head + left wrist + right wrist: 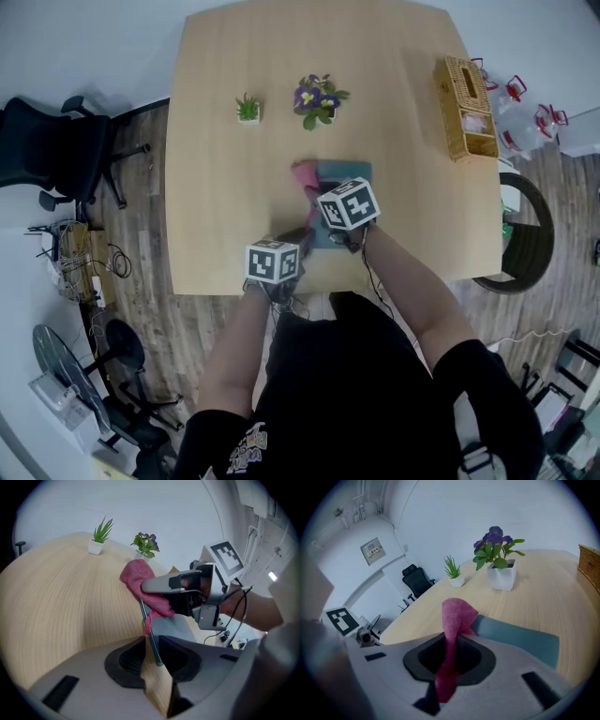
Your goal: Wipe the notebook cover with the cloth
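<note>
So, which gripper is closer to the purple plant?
Right. The right gripper, holding the pink cloth, is over the notebook in front of the purple plant; the left gripper sits farther back near the table edge.

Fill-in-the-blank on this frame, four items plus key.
1. The right hand-held gripper is clamped on a ___ cloth.
2. Just past the cloth lies a flat teal ___.
3. The potted plant nearest it has ___ flowers.
4. In the head view, the wicker box stands near the table's ___ edge.
Missing: pink; notebook; purple; right.
</note>
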Demonstrator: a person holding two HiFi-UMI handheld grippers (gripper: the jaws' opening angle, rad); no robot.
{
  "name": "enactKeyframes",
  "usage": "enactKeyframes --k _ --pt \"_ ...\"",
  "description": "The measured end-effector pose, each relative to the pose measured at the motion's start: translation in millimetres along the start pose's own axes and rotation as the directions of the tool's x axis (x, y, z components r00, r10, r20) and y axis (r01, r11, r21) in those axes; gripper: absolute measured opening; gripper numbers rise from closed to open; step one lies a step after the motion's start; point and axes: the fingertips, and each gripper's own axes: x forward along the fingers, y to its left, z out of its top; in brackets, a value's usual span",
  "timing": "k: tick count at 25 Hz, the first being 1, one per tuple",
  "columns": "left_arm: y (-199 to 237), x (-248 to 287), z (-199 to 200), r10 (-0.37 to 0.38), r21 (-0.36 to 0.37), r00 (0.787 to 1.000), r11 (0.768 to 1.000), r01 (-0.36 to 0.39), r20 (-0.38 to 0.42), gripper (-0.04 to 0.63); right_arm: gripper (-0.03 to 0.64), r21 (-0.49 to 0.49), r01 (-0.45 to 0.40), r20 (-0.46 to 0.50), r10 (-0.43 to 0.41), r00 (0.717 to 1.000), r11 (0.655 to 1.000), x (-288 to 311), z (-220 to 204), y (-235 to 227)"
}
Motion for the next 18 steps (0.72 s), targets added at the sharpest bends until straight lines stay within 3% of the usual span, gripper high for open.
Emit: enactKeyframes --k 7,13,18 --pt "1.0 0.8 -0.3 0.001 -0.001 1.000 1.000 -0.001 0.000 0.085 0.057 -0.048 -0.005 -0.040 0.003 0.999 0.999 3.9 -0.4 -6.7" --pt "1.3 0.1 -0.7 0.001 -0.003 1.000 1.000 -0.001 0.000 0.086 0.057 -0.018 0.007 -0.016 -0.008 1.000 1.000 -4.7 1.7 -19.4" --pt "2.2 0.9 -0.5 0.004 0.001 1.000 1.000 -0.004 0.001 0.086 0.057 0.039 0.063 0.015 -0.063 0.998 0.997 -18.6 3.4 -50.6"
